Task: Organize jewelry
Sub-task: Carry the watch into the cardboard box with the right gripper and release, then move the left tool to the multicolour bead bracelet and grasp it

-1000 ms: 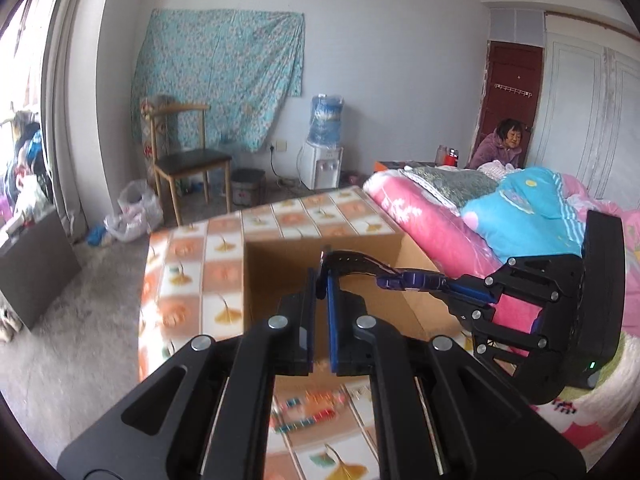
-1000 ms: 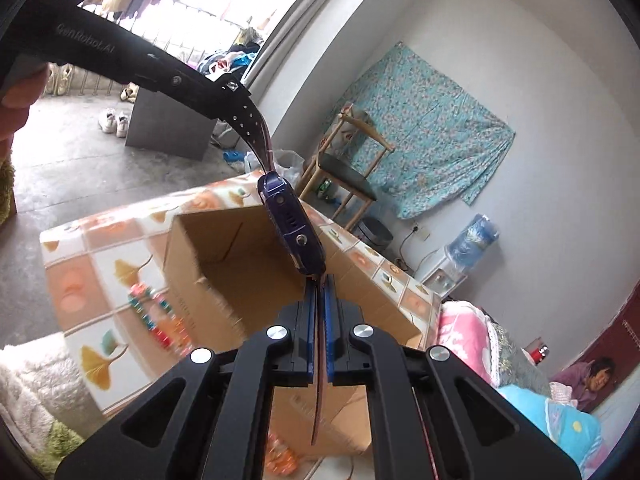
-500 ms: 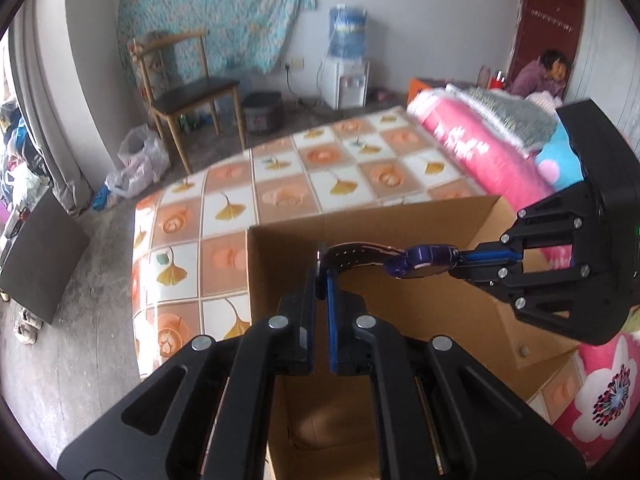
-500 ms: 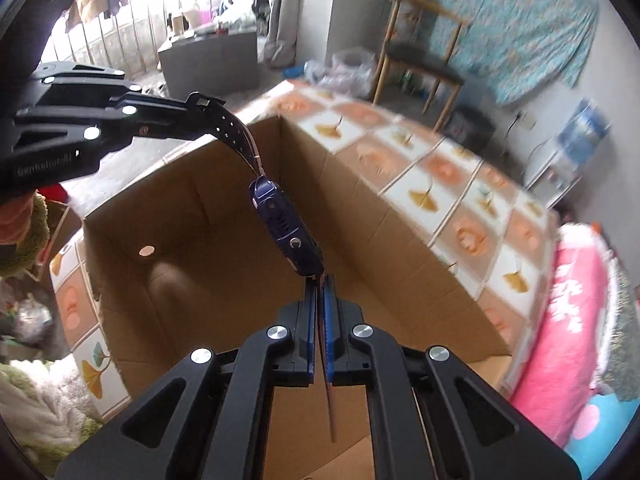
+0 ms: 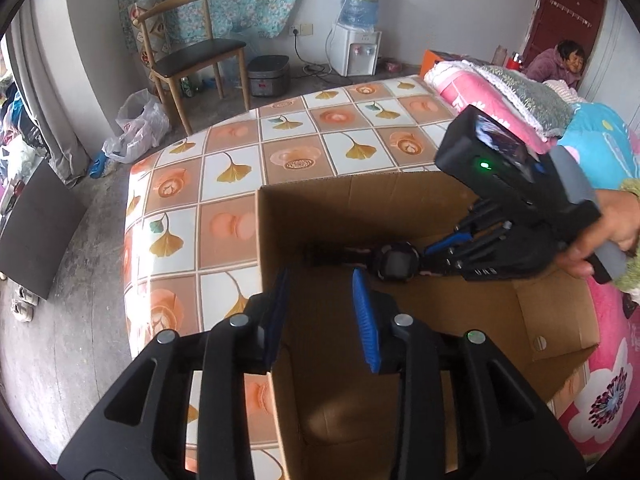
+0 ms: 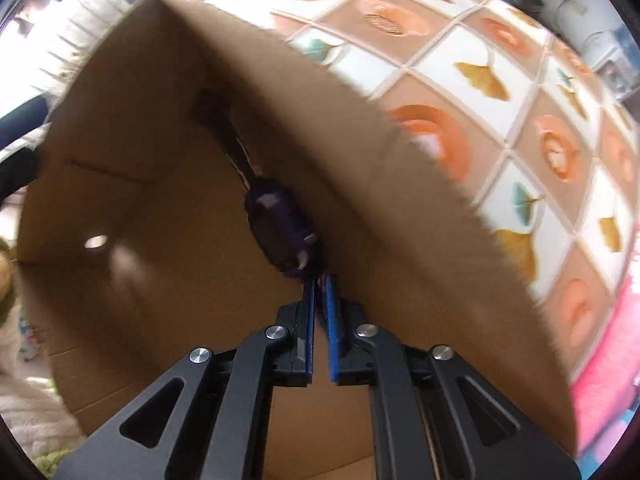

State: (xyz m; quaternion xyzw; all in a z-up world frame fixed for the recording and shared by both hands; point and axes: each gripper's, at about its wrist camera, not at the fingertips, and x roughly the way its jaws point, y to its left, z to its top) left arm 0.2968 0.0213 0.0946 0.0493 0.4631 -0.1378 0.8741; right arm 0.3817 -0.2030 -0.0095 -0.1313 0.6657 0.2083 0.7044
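Observation:
A dark purple wristwatch (image 5: 394, 261) with a black strap hangs inside an open cardboard box (image 5: 400, 192). My right gripper (image 5: 434, 249) reaches into the box from the right and is shut on the watch strap; in the right wrist view the watch (image 6: 280, 232) sits just past its blue fingertips (image 6: 308, 300), close to the box wall (image 6: 352, 184). My left gripper (image 5: 320, 280) is open and empty, straddling the box's near left wall, just short of the watch.
The box stands on a table with a tile-pattern cloth (image 5: 224, 176). A pink bed cover (image 5: 608, 380) lies to the right. A wooden chair (image 5: 192, 52), a water dispenser (image 5: 358, 32) and a seated person (image 5: 560, 64) are at the back.
My left gripper opened and let go of the strap. My right gripper lowered the watch deeper into the box, and the watch face now turns up.

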